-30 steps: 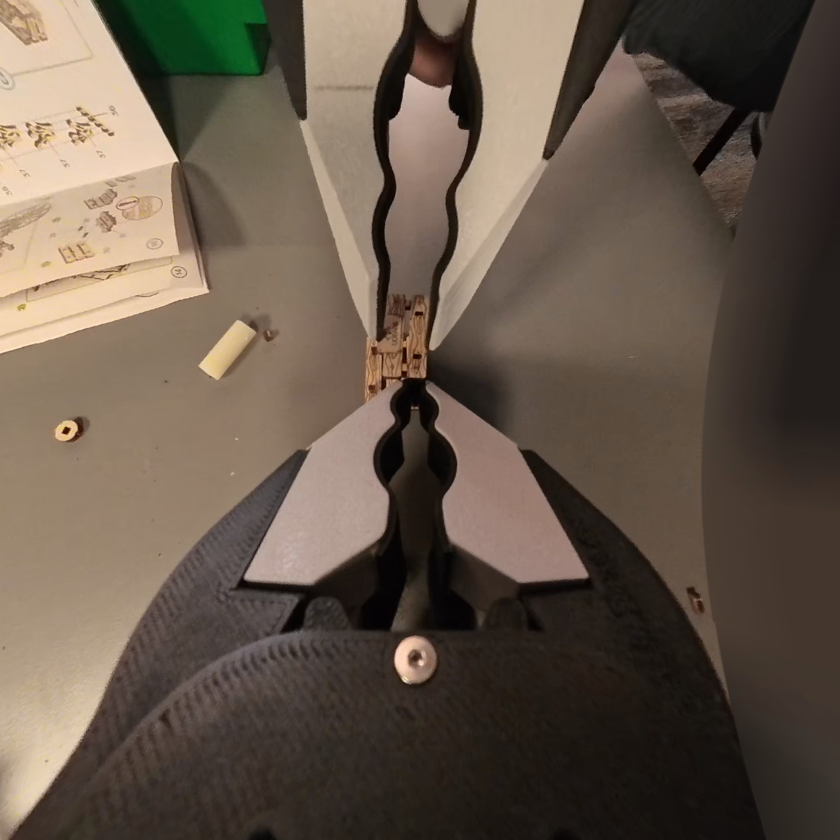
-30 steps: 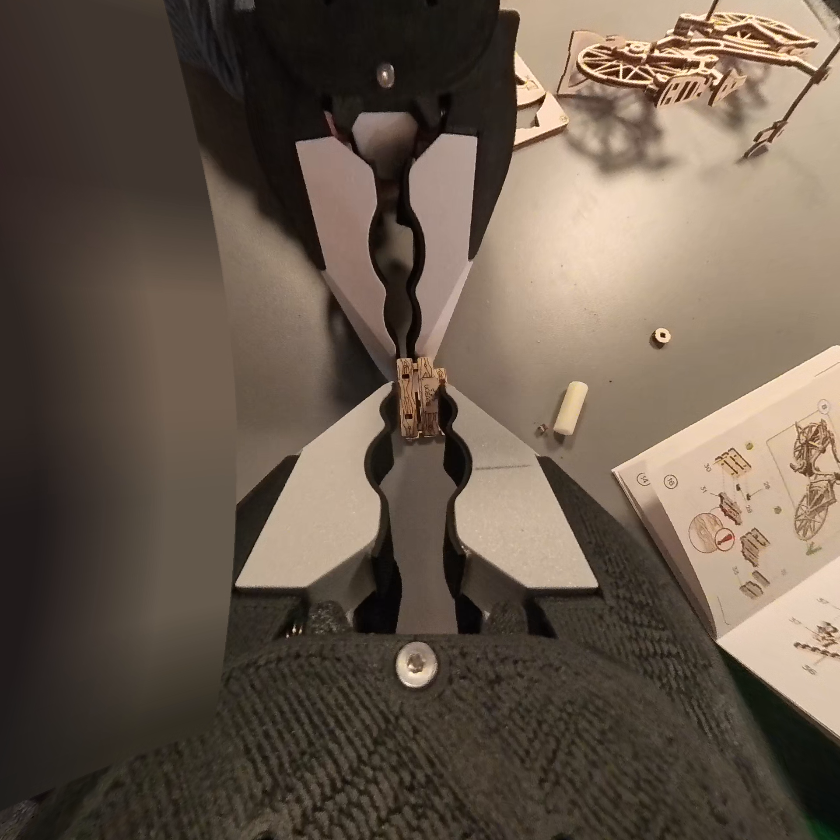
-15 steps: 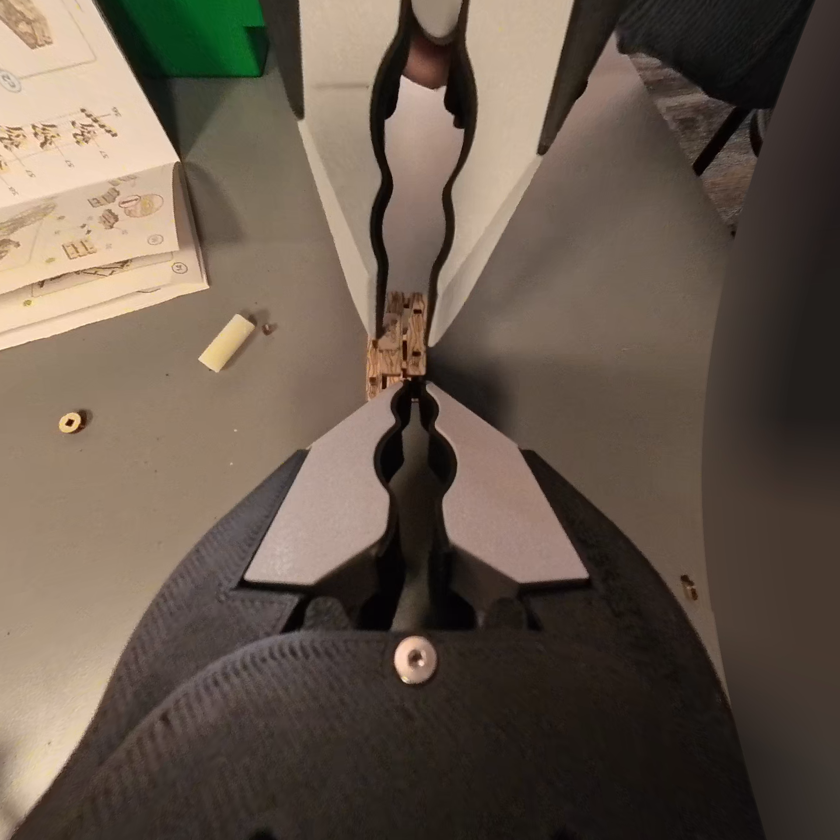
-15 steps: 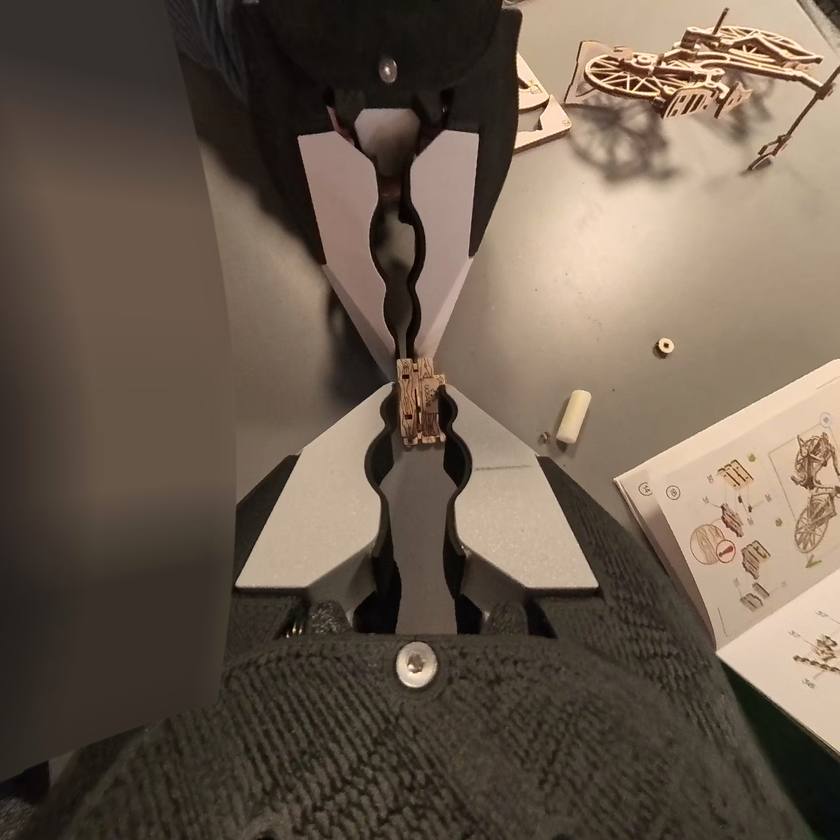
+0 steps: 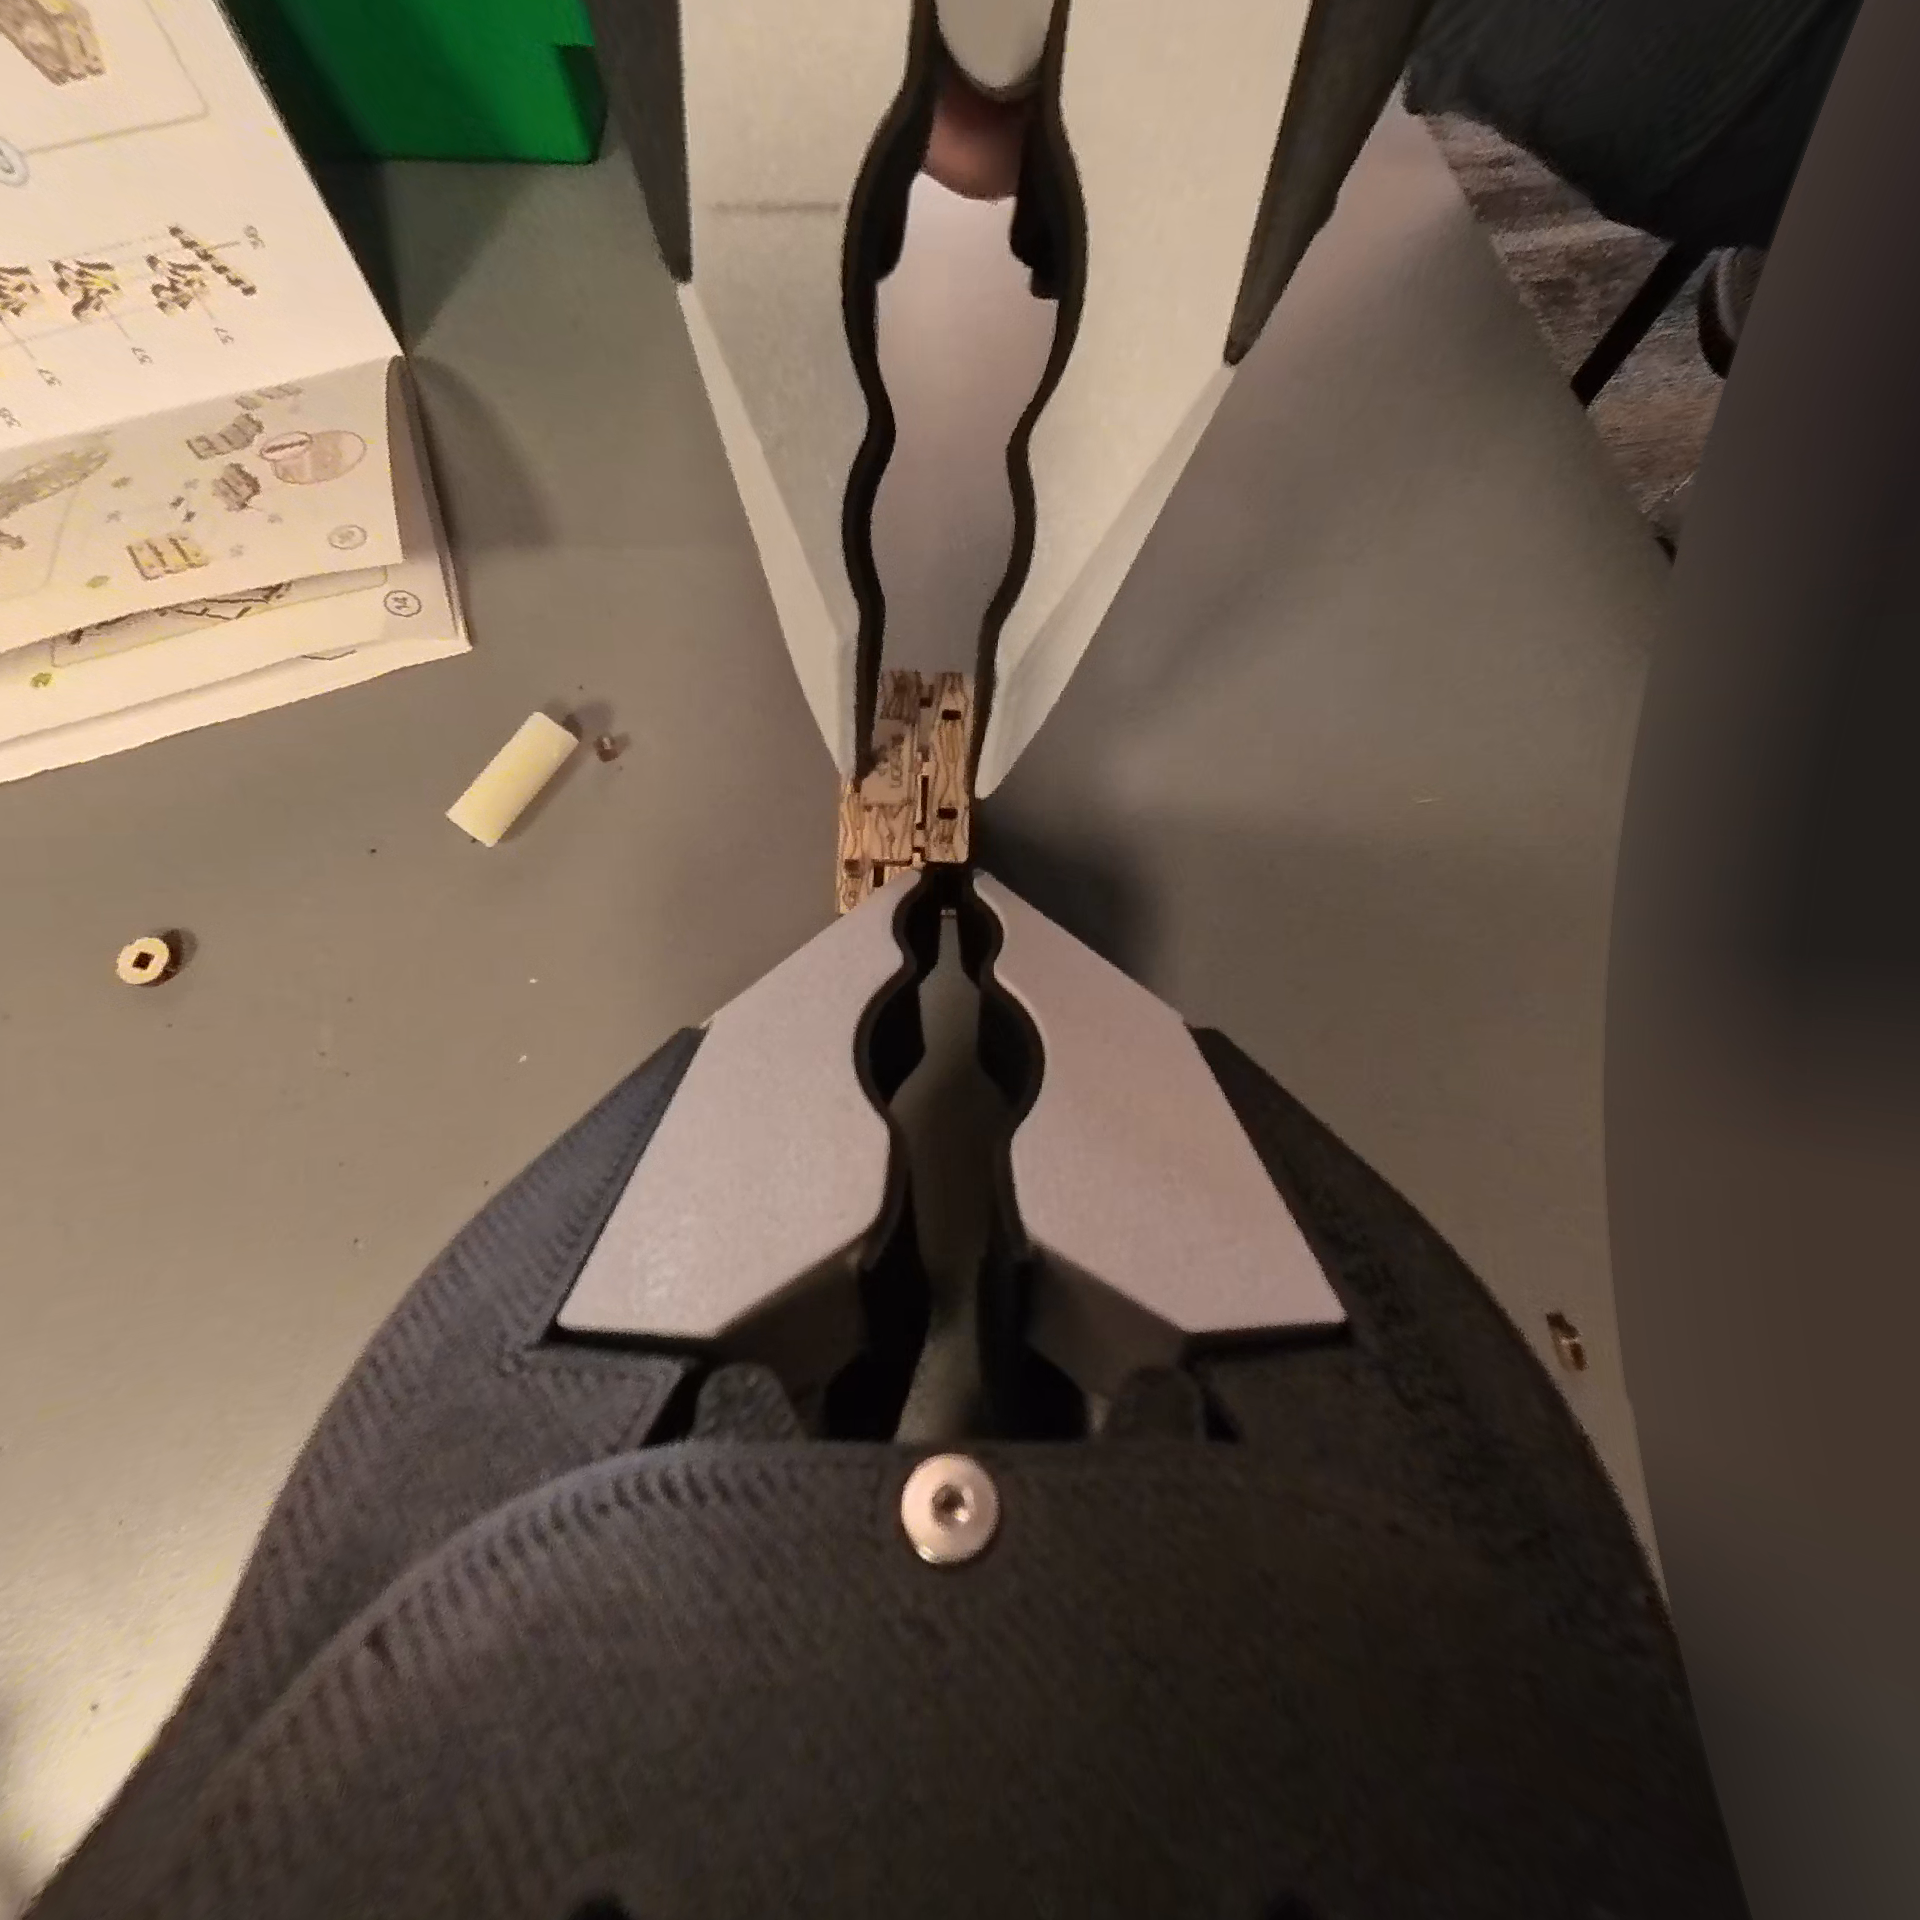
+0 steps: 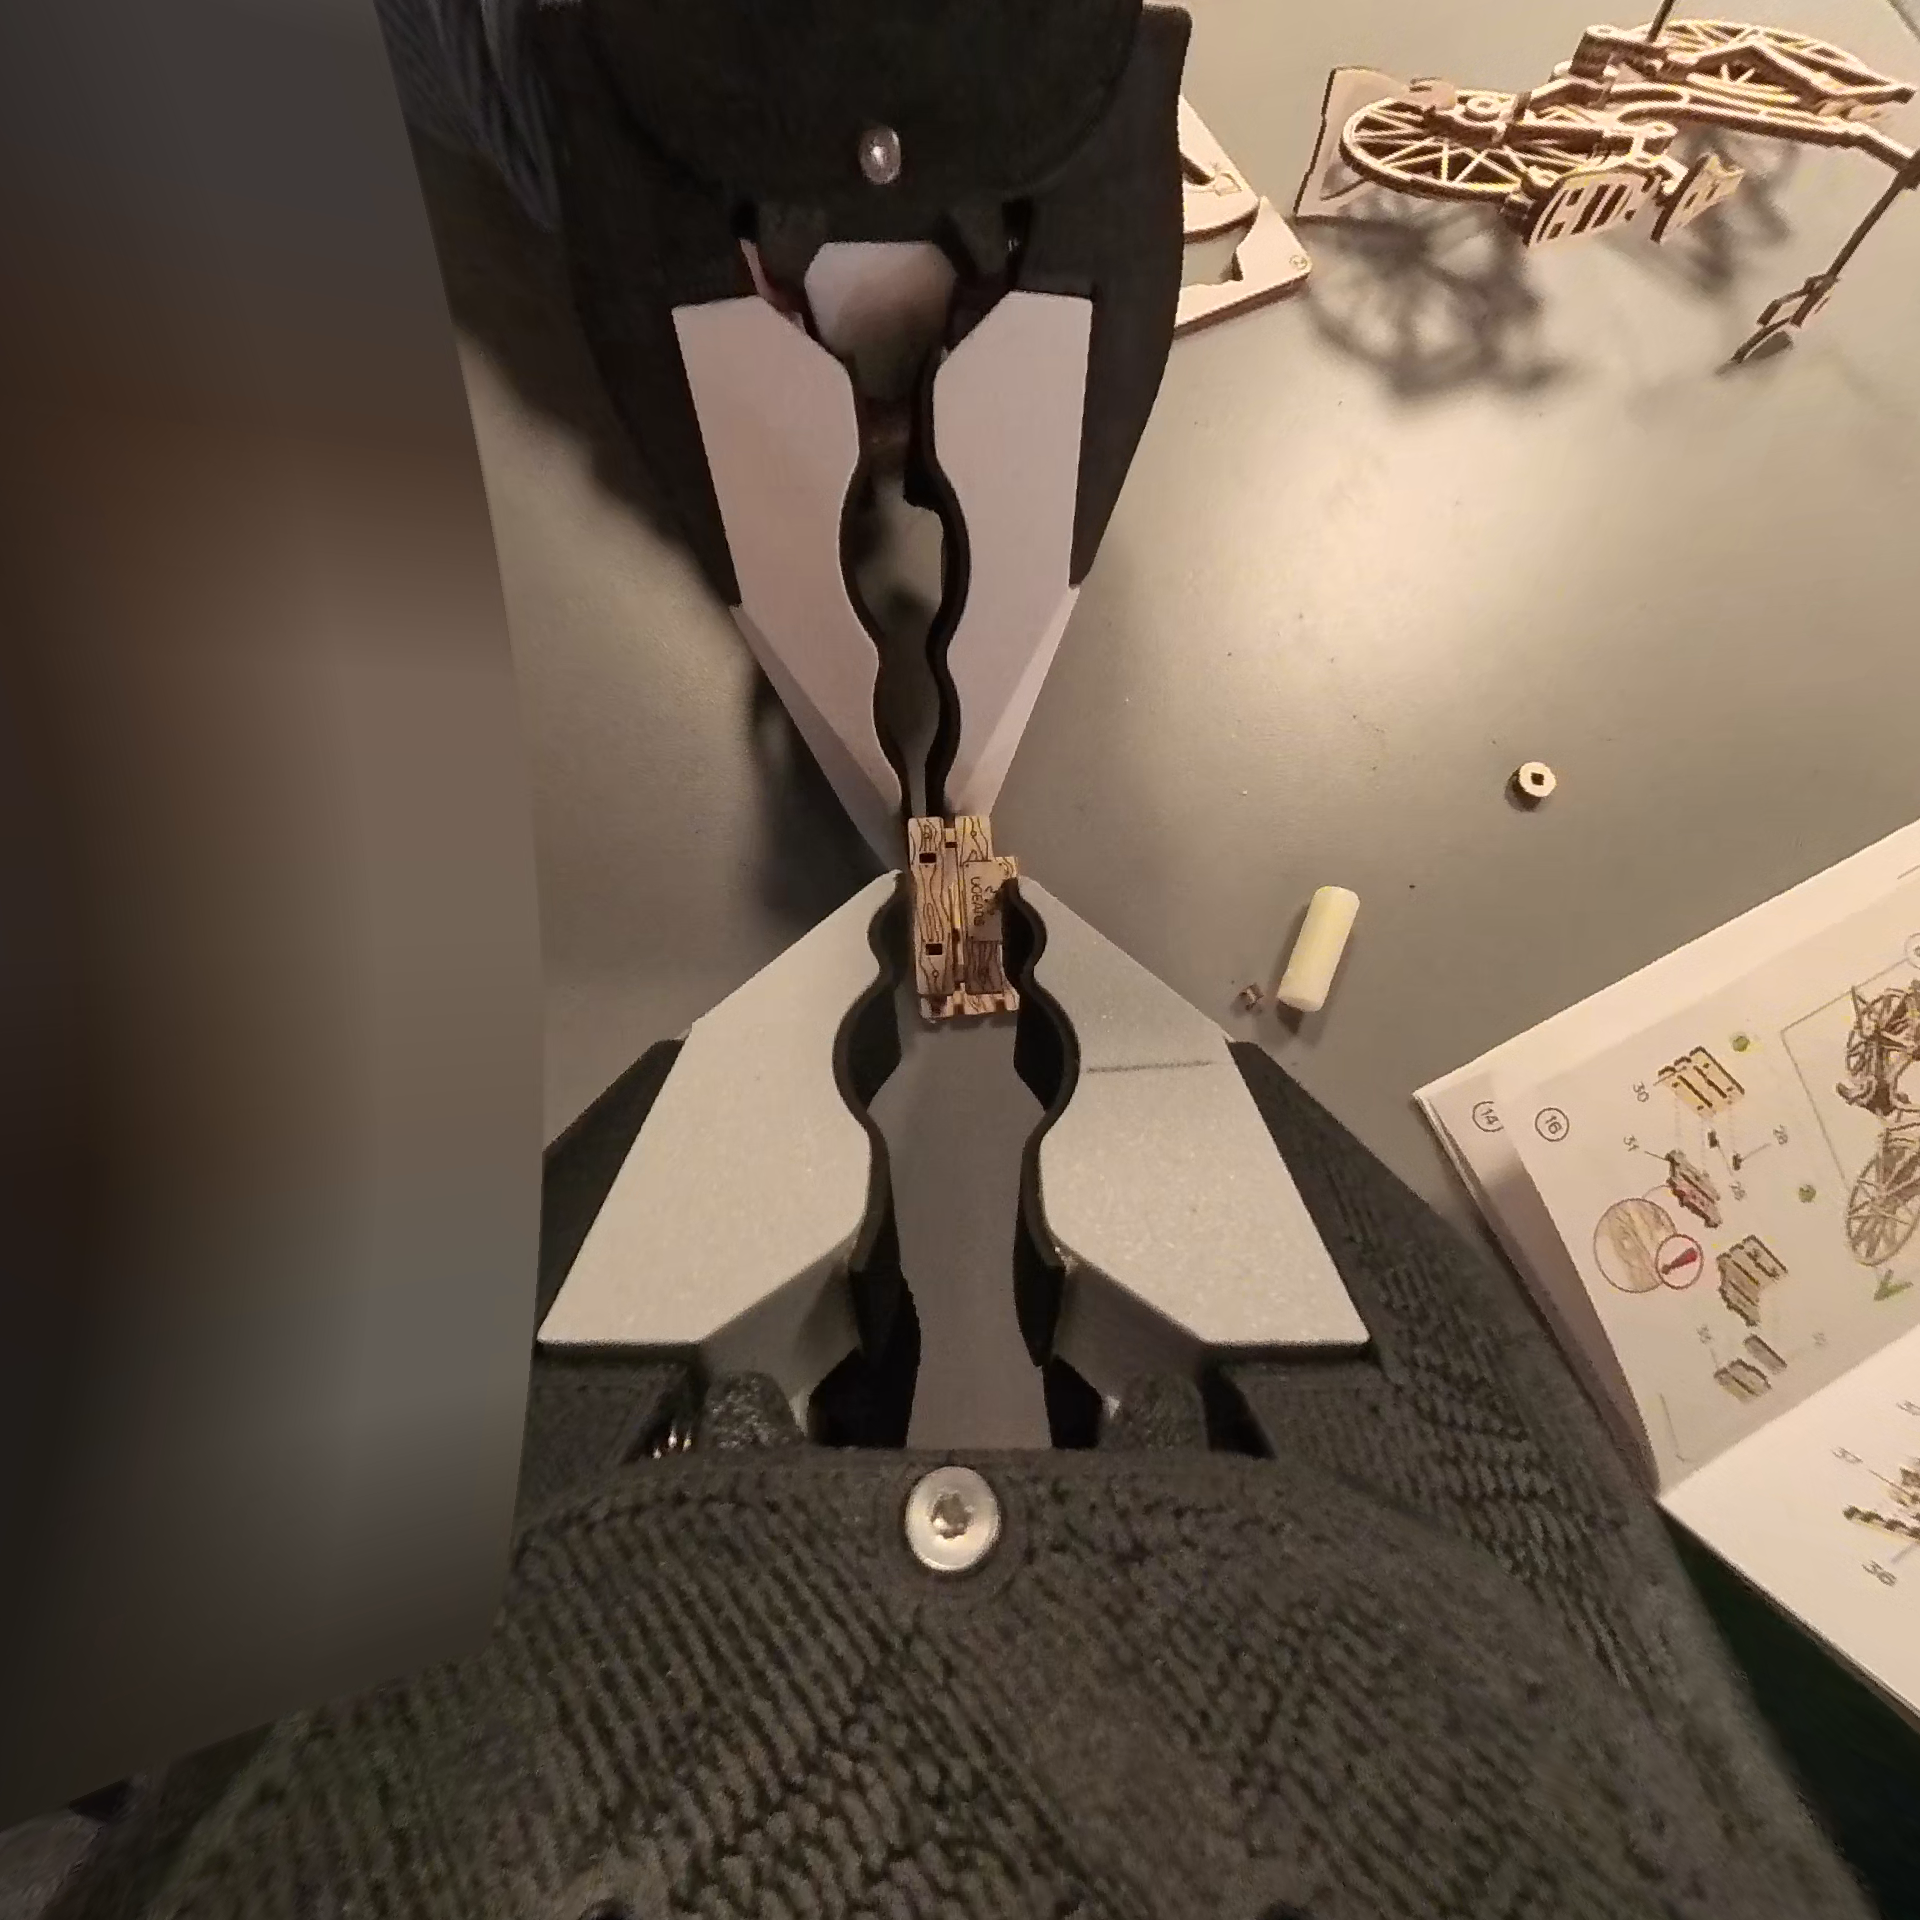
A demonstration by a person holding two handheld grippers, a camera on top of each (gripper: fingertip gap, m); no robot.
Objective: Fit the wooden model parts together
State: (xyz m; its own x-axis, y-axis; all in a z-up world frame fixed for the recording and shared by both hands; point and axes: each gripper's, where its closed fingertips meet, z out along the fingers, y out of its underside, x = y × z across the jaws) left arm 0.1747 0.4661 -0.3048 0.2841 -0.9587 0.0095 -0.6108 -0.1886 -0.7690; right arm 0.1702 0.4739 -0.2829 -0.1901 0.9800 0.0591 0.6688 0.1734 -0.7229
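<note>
Grey table (image 5: 260,1195): manual (image 5: 187,499), white peg (image 5: 511,777), wooden ring (image 5: 149,957), model bike (image 6: 1558,135).

A cream cylinder (image 5: 511,792) lies on the grey table (image 5: 312,1143), a tiny dark bit (image 5: 608,744) just beside it, an open instruction booklet (image 5: 187,436) near it, a green box (image 5: 436,78) beyond that booklet.

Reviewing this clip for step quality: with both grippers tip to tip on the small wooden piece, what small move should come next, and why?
Probably a gentle squeeze of the two grippers toward each other. The right gripper clamps the wooden block, while the left gripper pinches its far end; in the left wrist view one layer sits stepped out, so the parts look not fully seated.
</note>
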